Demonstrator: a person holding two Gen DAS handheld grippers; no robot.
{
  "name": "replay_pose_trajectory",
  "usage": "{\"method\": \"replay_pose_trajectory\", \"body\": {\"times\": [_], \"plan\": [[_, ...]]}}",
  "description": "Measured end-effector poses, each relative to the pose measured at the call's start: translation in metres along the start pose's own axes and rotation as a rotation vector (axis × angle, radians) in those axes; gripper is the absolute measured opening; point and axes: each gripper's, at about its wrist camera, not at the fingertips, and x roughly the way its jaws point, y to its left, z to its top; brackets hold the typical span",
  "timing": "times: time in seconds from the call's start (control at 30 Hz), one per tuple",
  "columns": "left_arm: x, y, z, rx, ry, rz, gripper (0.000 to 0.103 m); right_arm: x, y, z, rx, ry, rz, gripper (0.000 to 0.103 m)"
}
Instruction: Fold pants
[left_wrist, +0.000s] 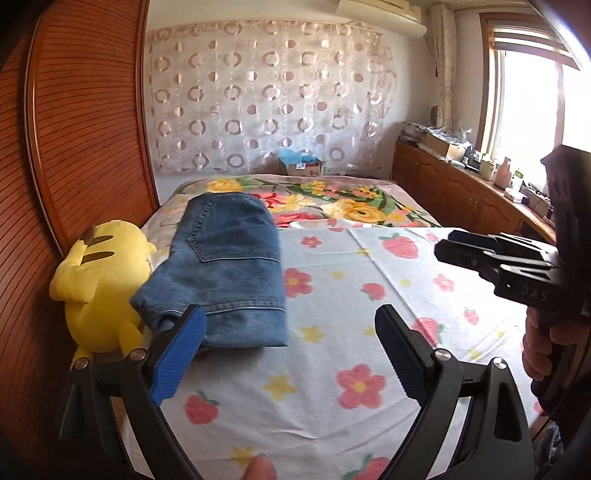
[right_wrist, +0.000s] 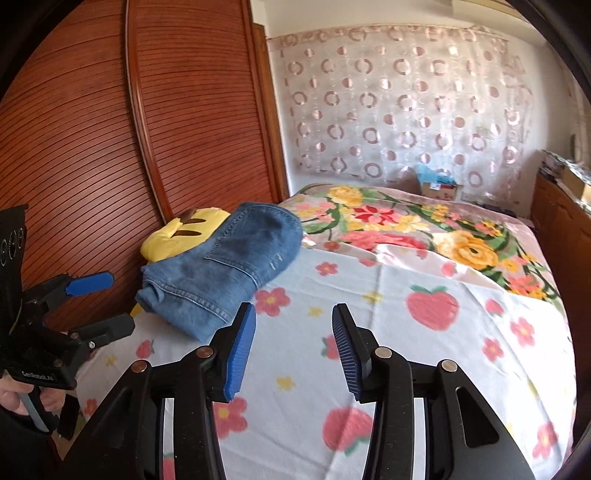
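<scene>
While empty: both grippers hang over the bed (left_wrist: 332, 280), and nothing lies between either pair of jaws.
Left gripper (left_wrist: 291, 347): jaws wide; folded pants (left_wrist: 225, 266) lie just past its left finger.
Right gripper (right_wrist: 293, 350): jaws partly parted; pants ahead and left of them.
Risk: any further nudge could spill the loose folded stack, or push it against the yellow plush toy (left_wrist: 96, 280) touching its far side.
Left view only: window (left_wrist: 528, 99) and cabinet clutter.
Right view only: the pants' rolled near end.

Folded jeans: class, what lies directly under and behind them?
The folded jeans rest on the fruit-print sheet; a yellow plush toy sits against their far side. Anything beneath stays hidden.
</scene>
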Motion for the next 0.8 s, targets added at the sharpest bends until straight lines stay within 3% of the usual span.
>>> {"method": "replay_pose_trajectory", "body": {"times": [0.37, 0.57, 0.63, 0.8], "plan": [[-0.017, -0.043, -0.005, 0.019, -0.014, -0.038, 0.093, -0.067, -0.008, -0.023, 0.038, -0.04, -0.075, 0.046], [-0.029, -0.07, -0.007, 0.045, -0.029, -0.046, 0.093, -0.095, -0.009, -0.034, 0.05, -0.054, -0.127, 0.054], [-0.033, -0.078, -0.007, 0.048, -0.033, -0.041, 0.093, -0.101, -0.009, -0.037, 0.061, -0.059, -0.138, 0.064], [-0.046, -0.093, -0.008, 0.057, -0.042, -0.047, 0.093, -0.121, -0.005, -0.044, 0.068, -0.071, -0.189, 0.071]]}}
